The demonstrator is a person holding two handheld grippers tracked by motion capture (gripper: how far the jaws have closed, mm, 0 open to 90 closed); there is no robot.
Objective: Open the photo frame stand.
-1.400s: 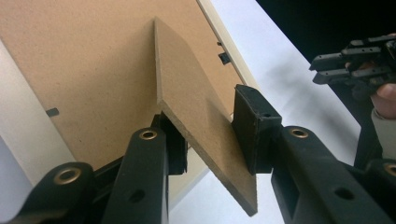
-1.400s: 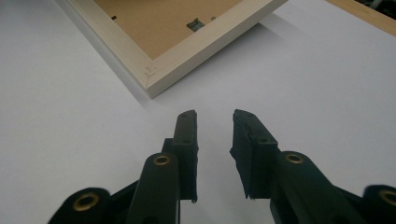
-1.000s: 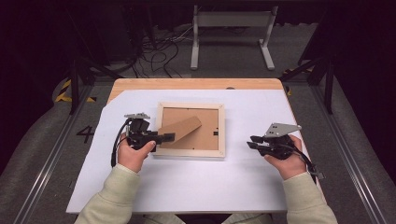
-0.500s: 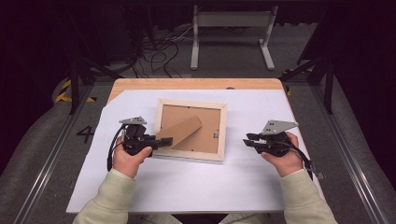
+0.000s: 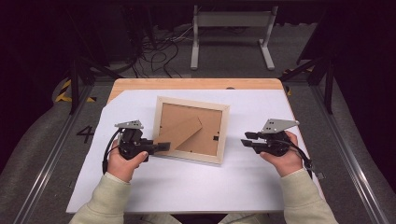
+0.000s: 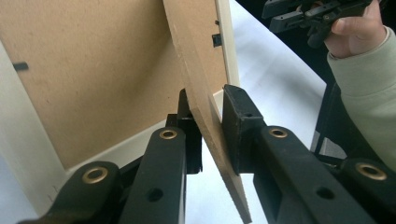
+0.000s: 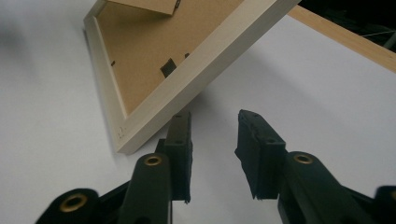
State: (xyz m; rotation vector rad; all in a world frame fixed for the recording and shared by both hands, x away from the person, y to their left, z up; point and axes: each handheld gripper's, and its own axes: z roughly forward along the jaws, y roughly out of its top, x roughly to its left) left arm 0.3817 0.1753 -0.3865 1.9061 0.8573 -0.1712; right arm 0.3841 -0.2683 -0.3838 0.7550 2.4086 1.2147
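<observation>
High view showed a "4" (image 5: pixel 85 134) on the floor. Left tool (image 6: pixel 212 128) pinched the picture frame's (image 5: pixel 191 129) stand (image 6: pixel 201 102) mid-bench; right tool (image 7: pixel 215 154) sat open near the bench's (image 5: pixel 261 186) right edge.

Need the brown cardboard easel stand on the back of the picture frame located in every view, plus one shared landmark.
High view: brown cardboard easel stand at centre, on the frame back, left gripper clamping its lower tip.
Left gripper view: centre, a thin tan edge between the black jaws.
Right gripper view: top, a tan wedge at the upper edge.
Shared landmark: pale wooden picture frame.
</observation>
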